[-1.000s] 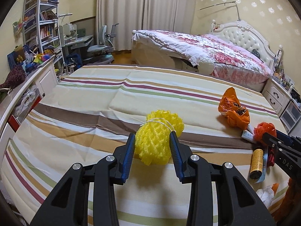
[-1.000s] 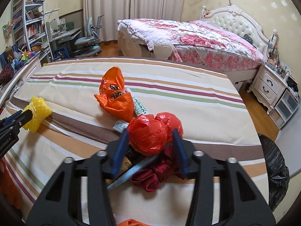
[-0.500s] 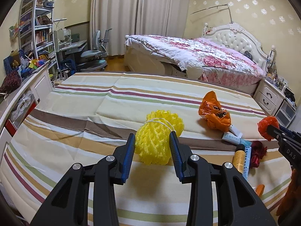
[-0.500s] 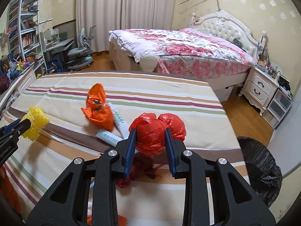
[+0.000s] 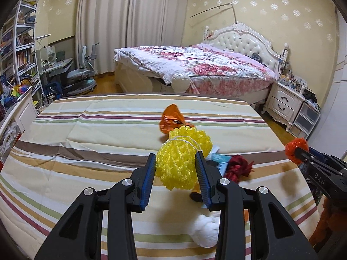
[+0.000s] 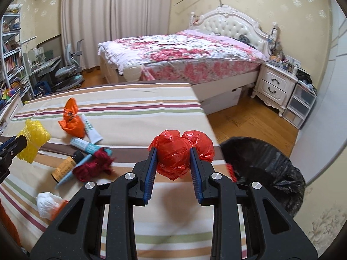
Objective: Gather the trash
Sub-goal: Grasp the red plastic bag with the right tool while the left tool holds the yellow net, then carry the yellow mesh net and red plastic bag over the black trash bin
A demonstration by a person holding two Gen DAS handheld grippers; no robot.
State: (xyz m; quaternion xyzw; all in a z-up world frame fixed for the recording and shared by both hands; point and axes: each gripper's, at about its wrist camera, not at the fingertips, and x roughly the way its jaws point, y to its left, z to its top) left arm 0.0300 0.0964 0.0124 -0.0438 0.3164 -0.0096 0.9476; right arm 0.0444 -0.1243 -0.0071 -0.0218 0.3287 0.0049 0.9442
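My left gripper (image 5: 176, 174) is shut on a yellow foam net bundle (image 5: 182, 158) and holds it above the striped bed cover (image 5: 86, 134). The bundle also shows in the right wrist view (image 6: 32, 138). My right gripper (image 6: 172, 169) is shut on a red plastic bag ball (image 6: 177, 153), held above the cover's right edge, left of a bin lined with a black bag (image 6: 264, 169). In the left wrist view the red ball (image 5: 296, 147) shows at the right.
On the cover lie an orange bag (image 6: 71, 121), two tubes (image 6: 90, 127), a dark red yarn clump (image 6: 93, 165), a yellow-brown bottle (image 6: 64, 169) and a white bag (image 6: 46, 202). A flowered bed (image 6: 184, 56) and a nightstand (image 6: 275, 84) stand behind.
Both grippers have lifted and swung right with their loads. The right gripper carried the red ball from the trash pile to the cover's right edge, and the black bin came into view.
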